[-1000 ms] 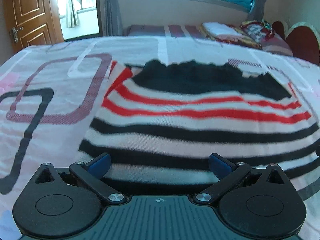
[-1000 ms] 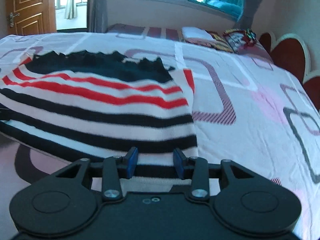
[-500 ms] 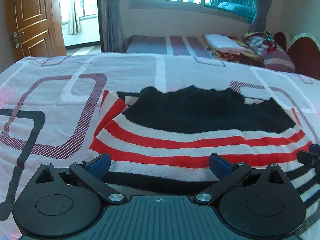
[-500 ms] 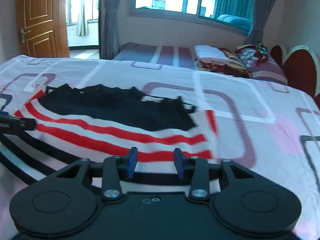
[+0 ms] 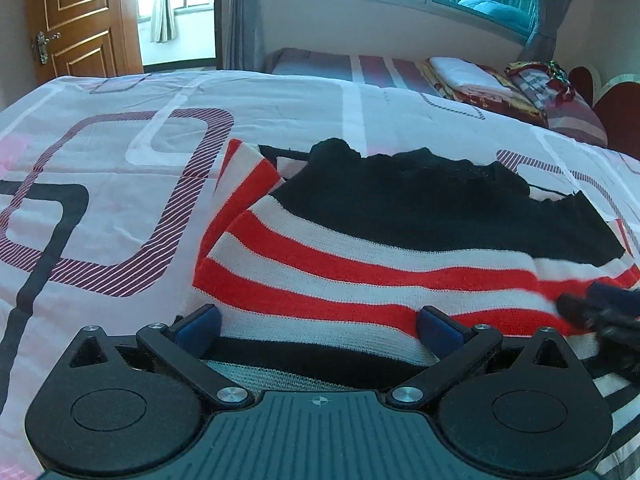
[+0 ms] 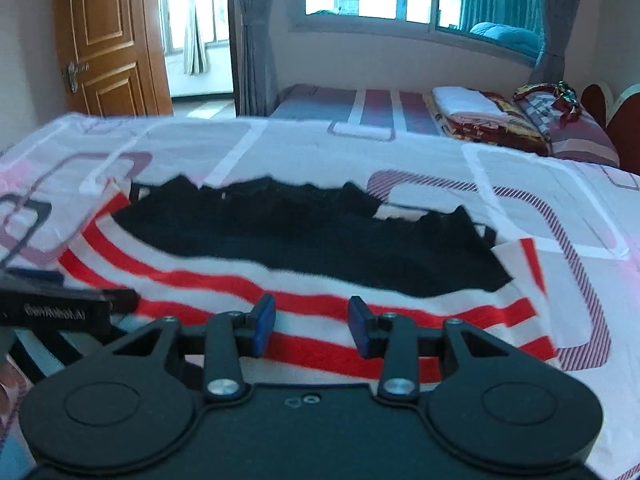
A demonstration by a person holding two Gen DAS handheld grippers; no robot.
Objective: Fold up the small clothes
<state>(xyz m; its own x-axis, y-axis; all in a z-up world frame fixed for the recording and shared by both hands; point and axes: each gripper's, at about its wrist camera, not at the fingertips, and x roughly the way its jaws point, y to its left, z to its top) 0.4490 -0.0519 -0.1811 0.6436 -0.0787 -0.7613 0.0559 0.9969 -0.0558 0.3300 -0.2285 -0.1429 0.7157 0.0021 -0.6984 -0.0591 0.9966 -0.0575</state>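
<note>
A small knit garment (image 5: 360,264) with red, white and black stripes and a black upper part lies on the bed; it also shows in the right wrist view (image 6: 304,264). My left gripper (image 5: 318,330) is wide open, with the near edge of the garment lying between its fingers and over its body. My right gripper (image 6: 312,326) is part open and low over the red and white stripes; nothing shows between its pads. The right gripper shows at the right edge of the left view (image 5: 600,312), the left gripper at the left edge of the right view (image 6: 60,304).
The bed has a pink and white cover (image 5: 120,168) with rounded square patterns. A second bed with folded blankets (image 6: 480,116) stands behind, under a window. A wooden door (image 6: 108,40) is at the far left. Red headboards (image 5: 616,112) are at the right.
Both grippers have moved forward over the garment, lifting its near striped edge toward the black upper part. The black stripes have dropped out of view below. The jaw openings look unchanged.
</note>
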